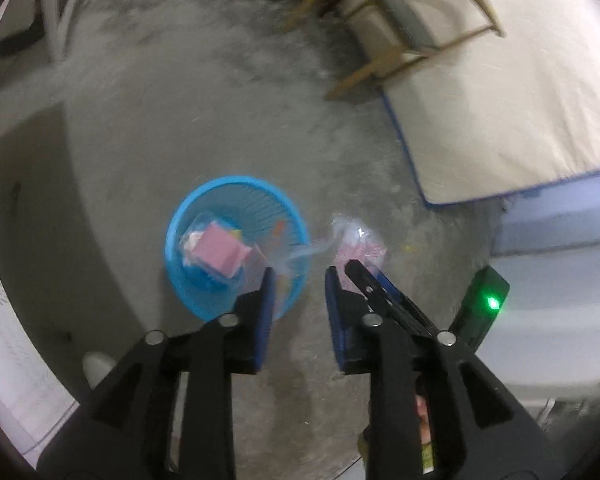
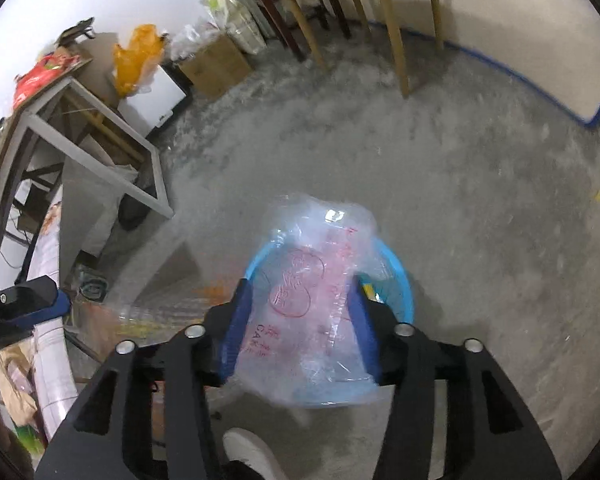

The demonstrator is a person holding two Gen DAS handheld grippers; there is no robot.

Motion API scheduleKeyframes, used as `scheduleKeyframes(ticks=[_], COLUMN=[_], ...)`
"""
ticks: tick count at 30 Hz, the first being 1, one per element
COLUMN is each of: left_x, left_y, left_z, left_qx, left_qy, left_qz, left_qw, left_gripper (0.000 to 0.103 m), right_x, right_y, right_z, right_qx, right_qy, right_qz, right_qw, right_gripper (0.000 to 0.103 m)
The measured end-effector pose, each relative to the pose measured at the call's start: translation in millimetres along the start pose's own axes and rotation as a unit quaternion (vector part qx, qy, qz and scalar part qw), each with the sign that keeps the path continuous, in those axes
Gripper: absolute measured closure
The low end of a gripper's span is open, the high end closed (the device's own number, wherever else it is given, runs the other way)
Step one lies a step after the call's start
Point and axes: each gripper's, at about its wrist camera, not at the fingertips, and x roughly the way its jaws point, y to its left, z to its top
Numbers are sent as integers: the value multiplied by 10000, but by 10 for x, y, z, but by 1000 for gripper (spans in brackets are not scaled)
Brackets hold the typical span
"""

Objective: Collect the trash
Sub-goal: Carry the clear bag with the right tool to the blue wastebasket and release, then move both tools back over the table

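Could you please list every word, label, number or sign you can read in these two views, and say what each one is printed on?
"CAKE": red letters, roughly legible, on the clear plastic bag between the right gripper fingers, above the blue basket.
Red round stamp and characters on that bag: too blurred to read.
Print on the red packet on the table: unreadable.
Left wrist view: no legible text.

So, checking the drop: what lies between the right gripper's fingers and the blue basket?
In the right wrist view, a clear plastic bag with red print sits between the right gripper fingers, covering much of the blue basket beyond.
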Motion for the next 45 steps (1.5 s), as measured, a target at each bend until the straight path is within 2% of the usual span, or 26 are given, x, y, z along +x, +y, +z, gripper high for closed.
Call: scheduleKeyframes(ticks=[6, 11, 17, 22, 26, 30, 35, 39, 45], left_x=[-101, -465, -878, -1385, -2074, -2832, -3512, -3688, -3646], left_y=[163, 239, 239, 310, 505, 806, 1227, 1494, 1676], left_z=[-51, -92, -230, -602, -1022, -1504, -2188, -2719, -3570], left_qx=[20, 52, 275, 770, 1197, 1352, 1123, 915, 1005], left_qy=[-84, -307, -405, -336, -680, -1433, -2420, -2833, -3454], left_qz=[238, 313, 413, 569, 687, 886, 1164, 1257, 1647], left_qw=[9997, 9990, 9979, 9948, 9881, 9764, 9567, 9463, 9184], left_gripper=[74, 68, 59, 50, 41, 35, 31, 31, 31], right_x=[213, 93, -276, -782, -1242, -1609, -1778, -1813, -1722], right_y=[-27, 13, 107, 273, 453, 679, 993, 1328, 1933], right_z=[-162, -207, -288, -508, -796, -1140, -1500, -1789, -2215], right_qx=[-38, 32, -129, -364, -600, -793, -958, -1058, -1481], right_qy=[240, 162, -72, -298, -468, -488, -337, -142, 253], right_qz=[54, 154, 242, 418, 616, 1015, 1413, 1878, 2298], right_qw=[9997, 9997, 9996, 9980, 9952, 9905, 9847, 9764, 9616], right_gripper=[49, 48, 42, 36, 28, 21, 19, 19, 19])
